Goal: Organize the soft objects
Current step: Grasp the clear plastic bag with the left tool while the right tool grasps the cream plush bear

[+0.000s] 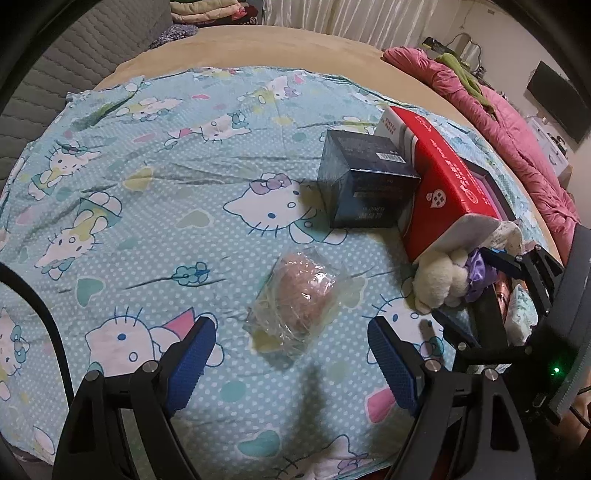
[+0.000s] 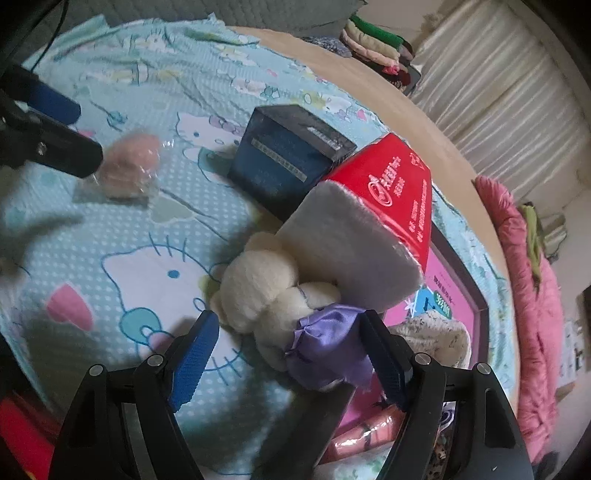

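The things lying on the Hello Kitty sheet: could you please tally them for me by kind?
Boxes: 2, dark blue box and red tissue pack.
Plush toys: 1, cream plush in purple dress.
Bagged soft items: 1, pink item in clear bag.
Trays: 1, dark pink-lined tray.
Total: 5.

I'm working over a bed spread with a pale blue cartoon-cat sheet (image 1: 155, 192), which lies on a tan blanket (image 1: 288, 44) that shows bare toward the far edge. A grey quilted headboard (image 1: 74, 66) rises at the left, with folded clothes (image 1: 207, 11) stacked beside it and pale pleated curtains (image 2: 491, 92) hanging behind. Along the right side a pink quilt (image 1: 517, 140) is bunched up, and past it a dark screen (image 1: 557, 99) stands against a light wall.
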A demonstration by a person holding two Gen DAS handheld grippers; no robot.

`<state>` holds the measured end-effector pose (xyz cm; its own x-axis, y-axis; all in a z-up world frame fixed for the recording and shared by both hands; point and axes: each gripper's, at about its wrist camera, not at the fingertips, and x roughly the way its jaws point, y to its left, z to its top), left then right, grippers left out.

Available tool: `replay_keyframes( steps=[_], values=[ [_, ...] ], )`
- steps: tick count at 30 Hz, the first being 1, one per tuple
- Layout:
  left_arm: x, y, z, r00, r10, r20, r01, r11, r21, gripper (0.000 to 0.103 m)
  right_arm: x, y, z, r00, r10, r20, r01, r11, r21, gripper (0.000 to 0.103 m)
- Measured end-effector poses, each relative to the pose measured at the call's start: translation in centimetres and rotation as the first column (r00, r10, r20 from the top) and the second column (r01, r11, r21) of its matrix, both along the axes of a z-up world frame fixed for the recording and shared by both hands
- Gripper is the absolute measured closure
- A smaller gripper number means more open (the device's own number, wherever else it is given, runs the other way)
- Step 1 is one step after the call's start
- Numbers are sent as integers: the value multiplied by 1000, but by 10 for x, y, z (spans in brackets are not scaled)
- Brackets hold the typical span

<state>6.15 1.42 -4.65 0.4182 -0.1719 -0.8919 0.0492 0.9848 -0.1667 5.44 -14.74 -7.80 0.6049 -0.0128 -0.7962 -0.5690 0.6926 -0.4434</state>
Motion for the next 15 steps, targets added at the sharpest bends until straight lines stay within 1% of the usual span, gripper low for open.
replay_keyframes(
  steps=[3,6,8,13,15],
  values=[
    [3,-2,-3,1000,-6,-2,6,1000,2,19,3,0,-3,1000,1,9,-1,1000,-16,27],
    [5,-4,-6,1000,-14,-7,14,1000,-6,19,6,-1,-5,1000,7,1,-7,1000,-8,30],
    [7,-6,-7,1000,-21,-5,21,1000,-5,19,6,-1,-6,1000,9,-6,-9,1000,-2,33],
    [12,-8,-13,999,-38,-10,37,999,-9,19,10,-6,-6,999,11,-40,-9,998,54,44],
    [15,-8,-17,999,-37,-19,37,999,-5,19,12,-12,-3,998,0,-66,7,995,100,47]
  ],
)
